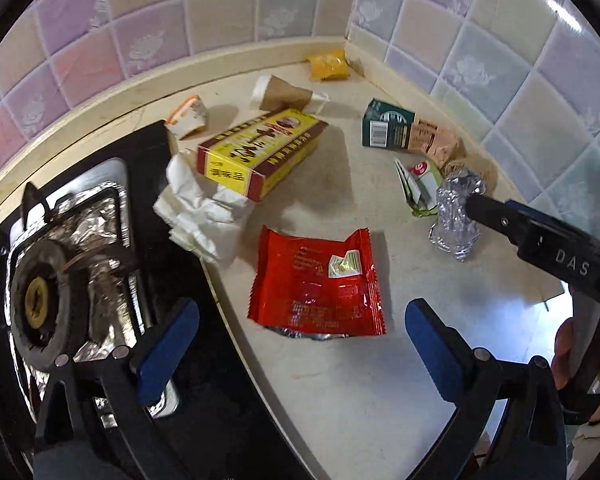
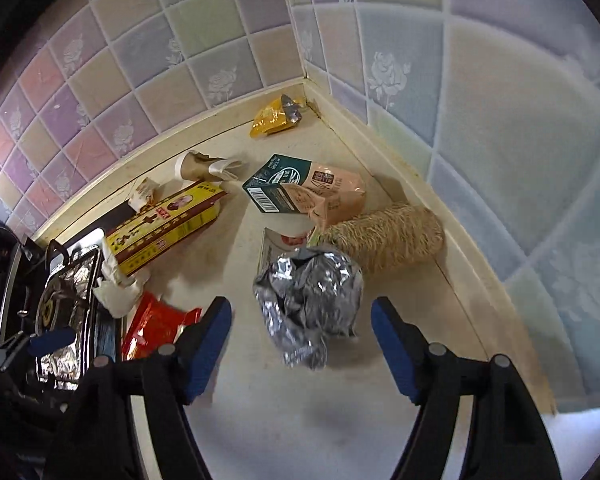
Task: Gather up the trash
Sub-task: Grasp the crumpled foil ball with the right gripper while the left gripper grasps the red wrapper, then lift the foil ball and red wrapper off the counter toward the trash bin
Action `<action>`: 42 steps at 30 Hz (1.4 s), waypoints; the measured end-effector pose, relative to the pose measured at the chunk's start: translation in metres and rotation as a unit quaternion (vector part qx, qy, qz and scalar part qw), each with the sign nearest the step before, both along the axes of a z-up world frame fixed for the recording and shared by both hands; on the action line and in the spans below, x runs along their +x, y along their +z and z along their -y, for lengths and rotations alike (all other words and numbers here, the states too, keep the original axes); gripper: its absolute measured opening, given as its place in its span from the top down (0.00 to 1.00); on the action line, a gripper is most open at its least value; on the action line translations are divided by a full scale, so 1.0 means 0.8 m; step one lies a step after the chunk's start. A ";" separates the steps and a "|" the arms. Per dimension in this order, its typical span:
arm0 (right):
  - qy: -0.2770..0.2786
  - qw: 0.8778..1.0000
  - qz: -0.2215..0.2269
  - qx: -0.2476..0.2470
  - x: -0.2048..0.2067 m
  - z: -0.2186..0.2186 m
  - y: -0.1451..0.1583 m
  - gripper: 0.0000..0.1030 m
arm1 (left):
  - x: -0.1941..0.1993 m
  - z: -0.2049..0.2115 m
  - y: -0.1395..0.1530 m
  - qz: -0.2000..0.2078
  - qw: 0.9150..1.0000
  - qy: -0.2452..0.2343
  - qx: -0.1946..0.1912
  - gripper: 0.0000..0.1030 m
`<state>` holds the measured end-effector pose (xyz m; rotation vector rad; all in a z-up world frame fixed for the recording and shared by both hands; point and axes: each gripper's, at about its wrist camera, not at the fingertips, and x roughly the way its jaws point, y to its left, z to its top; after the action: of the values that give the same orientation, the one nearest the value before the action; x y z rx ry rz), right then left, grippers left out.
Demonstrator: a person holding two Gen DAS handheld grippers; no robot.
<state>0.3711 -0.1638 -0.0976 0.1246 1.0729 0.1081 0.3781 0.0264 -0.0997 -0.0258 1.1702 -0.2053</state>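
A flat red wrapper (image 1: 316, 276) lies on the cream counter (image 1: 364, 380) just ahead of my left gripper (image 1: 300, 316), which stands open above it, its blue pads wide apart. In the right wrist view a crumpled silver foil bag (image 2: 308, 300) sits between the tips of my right gripper (image 2: 300, 312), which is open with clear gaps on both sides. The left wrist view shows one right finger (image 1: 484, 206) against that foil bag (image 1: 452, 220). More trash lies further back: a yellow box (image 1: 260, 152), white tissue (image 1: 196, 208) and a green and pink carton (image 2: 300, 192).
A foil-lined gas burner (image 1: 40, 292) fills the left. Tiled walls (image 2: 500, 140) meet in a corner behind, where a yellow wrapper (image 2: 274, 118) lies. A twine roll (image 2: 384, 236) rests by the right wall. A paper cone (image 1: 284, 92) and a small white carton (image 1: 188, 116) lie near the back.
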 end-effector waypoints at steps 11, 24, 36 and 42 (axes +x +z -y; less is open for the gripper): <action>0.006 0.999 -0.028 -0.024 0.029 -0.007 -0.049 0.28 | 0.033 0.046 -0.041 -0.027 0.996 -0.027 0.077 0.01; 0.007 0.999 -0.029 -0.013 0.020 -0.003 -0.056 0.37 | 0.056 0.044 -0.072 -0.053 0.994 0.002 0.096 0.03; 0.011 1.000 -0.006 -0.024 -0.018 -0.005 -0.037 0.38 | 0.044 0.022 -0.065 -0.055 0.998 0.026 0.015 0.91; 0.017 1.000 0.007 -0.023 -0.046 -0.009 -0.018 0.38 | 0.015 0.001 -0.060 -0.060 0.997 0.033 -0.027 0.95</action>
<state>0.3344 -0.1564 -0.1120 0.0640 1.0623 0.1151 0.3897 0.0258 -0.1477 -0.1243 1.2807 -0.1791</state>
